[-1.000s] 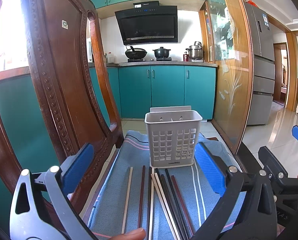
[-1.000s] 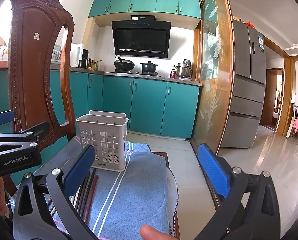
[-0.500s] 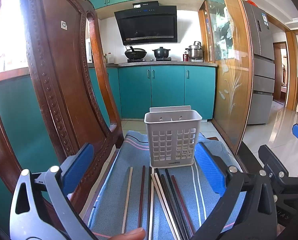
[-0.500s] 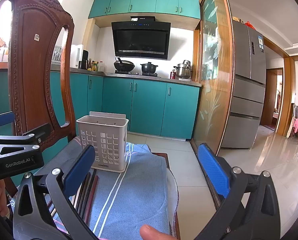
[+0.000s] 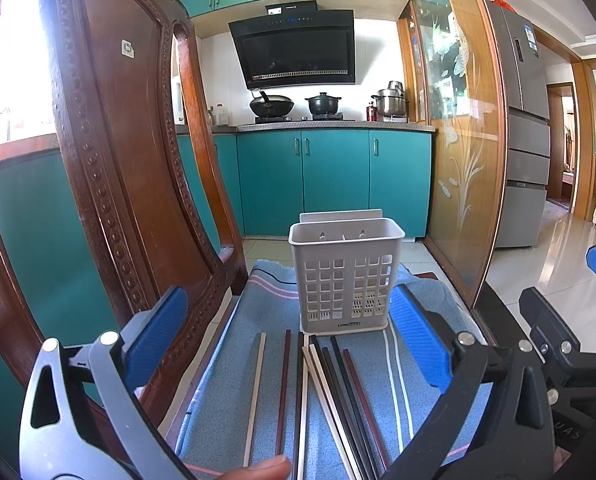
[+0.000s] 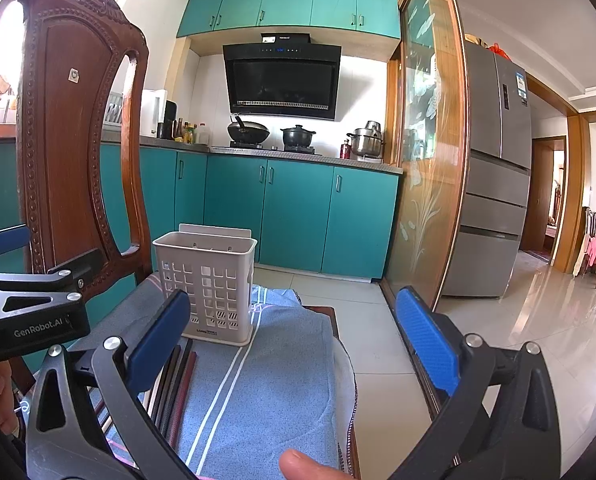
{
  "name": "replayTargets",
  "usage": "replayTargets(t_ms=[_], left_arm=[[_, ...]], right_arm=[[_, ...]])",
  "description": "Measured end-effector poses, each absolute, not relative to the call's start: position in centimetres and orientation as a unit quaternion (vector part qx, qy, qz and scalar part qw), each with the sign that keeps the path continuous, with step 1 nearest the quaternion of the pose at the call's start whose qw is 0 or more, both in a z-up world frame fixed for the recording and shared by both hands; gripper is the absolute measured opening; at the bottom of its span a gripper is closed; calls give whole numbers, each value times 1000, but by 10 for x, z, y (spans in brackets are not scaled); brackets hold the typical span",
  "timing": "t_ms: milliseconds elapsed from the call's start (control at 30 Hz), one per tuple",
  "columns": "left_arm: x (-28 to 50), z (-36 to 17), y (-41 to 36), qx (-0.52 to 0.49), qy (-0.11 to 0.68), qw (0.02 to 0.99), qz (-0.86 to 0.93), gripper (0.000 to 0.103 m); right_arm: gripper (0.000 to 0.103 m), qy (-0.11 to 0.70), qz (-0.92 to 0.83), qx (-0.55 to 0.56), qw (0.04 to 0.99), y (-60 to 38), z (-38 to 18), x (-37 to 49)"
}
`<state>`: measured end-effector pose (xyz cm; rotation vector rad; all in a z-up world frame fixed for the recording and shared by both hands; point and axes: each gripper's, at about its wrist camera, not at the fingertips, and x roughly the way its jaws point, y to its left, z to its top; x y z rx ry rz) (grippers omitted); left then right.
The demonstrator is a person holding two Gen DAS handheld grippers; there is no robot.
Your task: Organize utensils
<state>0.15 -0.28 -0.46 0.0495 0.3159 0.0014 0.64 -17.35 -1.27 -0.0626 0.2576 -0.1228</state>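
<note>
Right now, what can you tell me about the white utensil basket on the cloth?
The utensil basket is a tall, narrow, rectangular caddy that looks like white or pale grey plastic, with square holes across its front wall and a solid rim. A flat back panel rises above the rim, and a divider shows inside. It stands upright on the blue striped cloth, apparently in a shallow tray, and looks empty. The chopsticks lie flat just before its base. Neither tool touches it.
</note>
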Motion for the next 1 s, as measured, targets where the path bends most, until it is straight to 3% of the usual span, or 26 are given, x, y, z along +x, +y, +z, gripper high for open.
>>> replayTargets(t_ms=[867,1000], left_arm=[[5,-7,-3,30,161,987,2,100],[22,-17,0,46,210,976,18,100]], right_arm=[[100,123,-64,-37,990,-173,-13,5],[100,182,-72,-35,980,-181,-21,26]])
